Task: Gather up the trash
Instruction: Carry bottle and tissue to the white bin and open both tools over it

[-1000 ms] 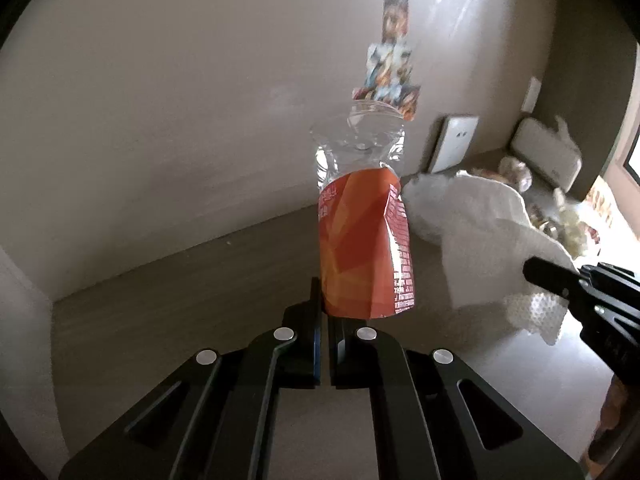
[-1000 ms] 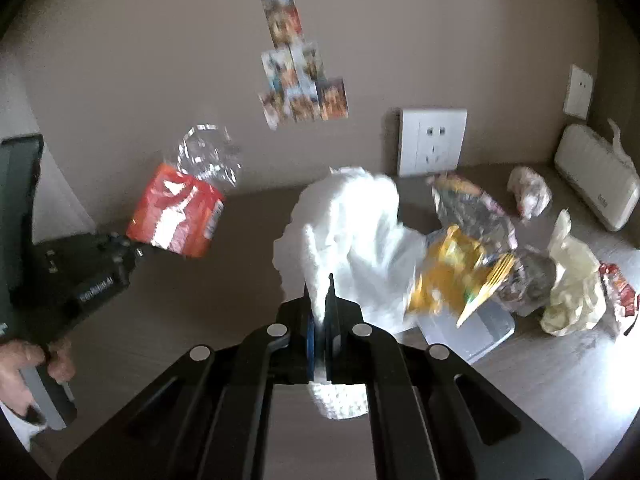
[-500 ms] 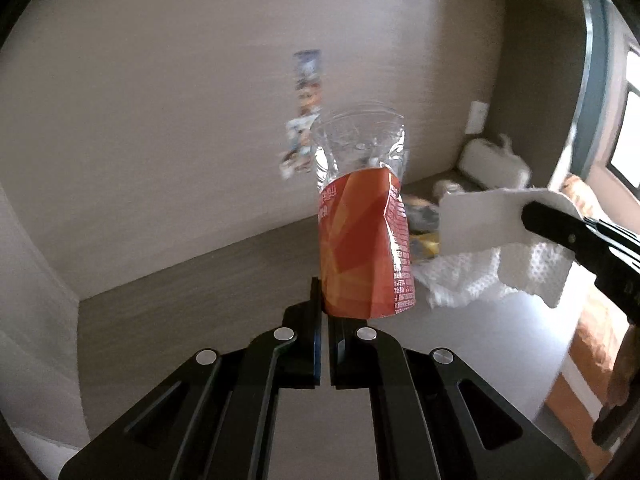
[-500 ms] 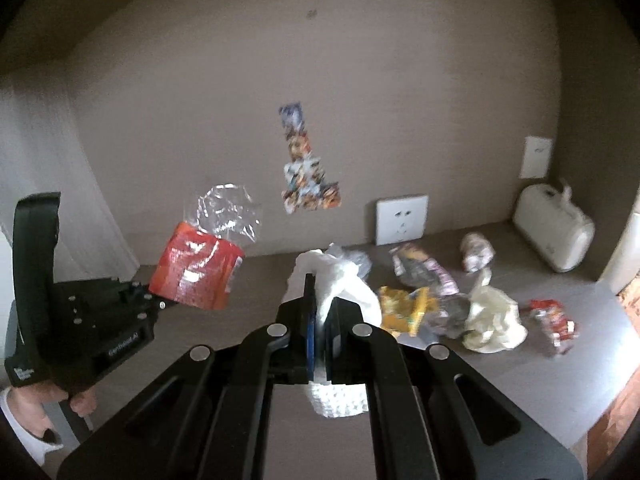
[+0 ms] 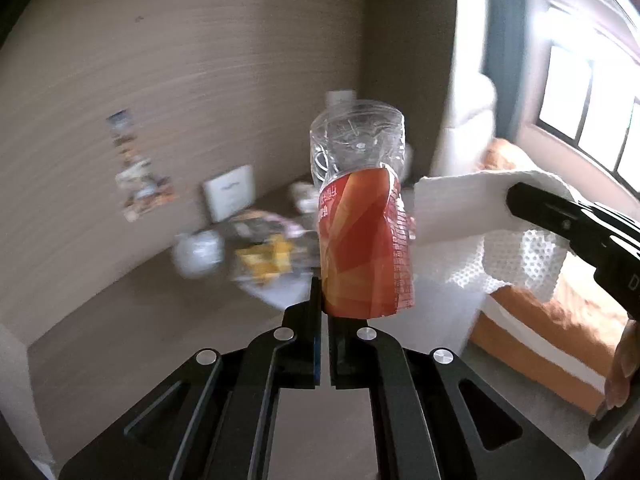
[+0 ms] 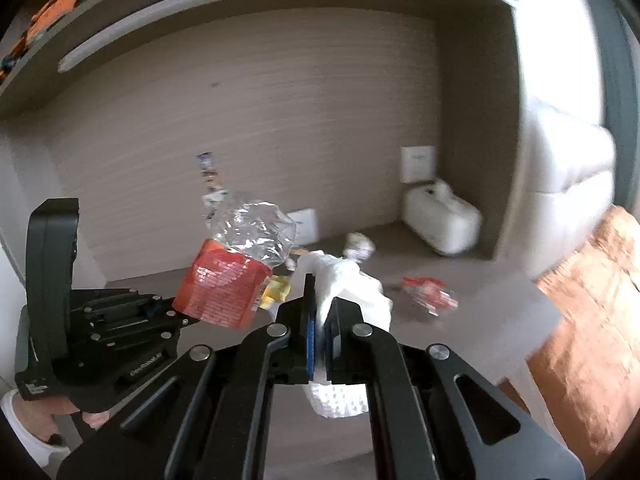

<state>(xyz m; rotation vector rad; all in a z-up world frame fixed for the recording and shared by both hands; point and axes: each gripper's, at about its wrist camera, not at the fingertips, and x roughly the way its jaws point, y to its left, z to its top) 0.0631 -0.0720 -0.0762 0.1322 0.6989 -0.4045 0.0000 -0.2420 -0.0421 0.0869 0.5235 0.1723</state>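
Note:
My left gripper (image 5: 325, 304) is shut on a crushed clear plastic bottle with an orange-red label (image 5: 362, 240) and holds it in the air above the desk. The bottle also shows in the right wrist view (image 6: 236, 276), with the left gripper (image 6: 182, 314) at the left. My right gripper (image 6: 322, 312) is shut on a white paper towel (image 6: 352, 292), held above the desk. The towel (image 5: 472, 216) and the right gripper (image 5: 516, 198) show at the right in the left wrist view.
Several wrappers lie on the brown desk (image 6: 480, 320): a yellow packet (image 5: 264, 260), a white crumpled wad (image 5: 198, 252), a red wrapper (image 6: 430, 294). A white box (image 6: 440, 220) stands in the back corner. An orange cushion (image 6: 592, 320) is at the right.
Both grippers have lifted up and back from the desk with the bottle and the towel. The view has swung right, so the trash now lies farther away and the window and cushion show.

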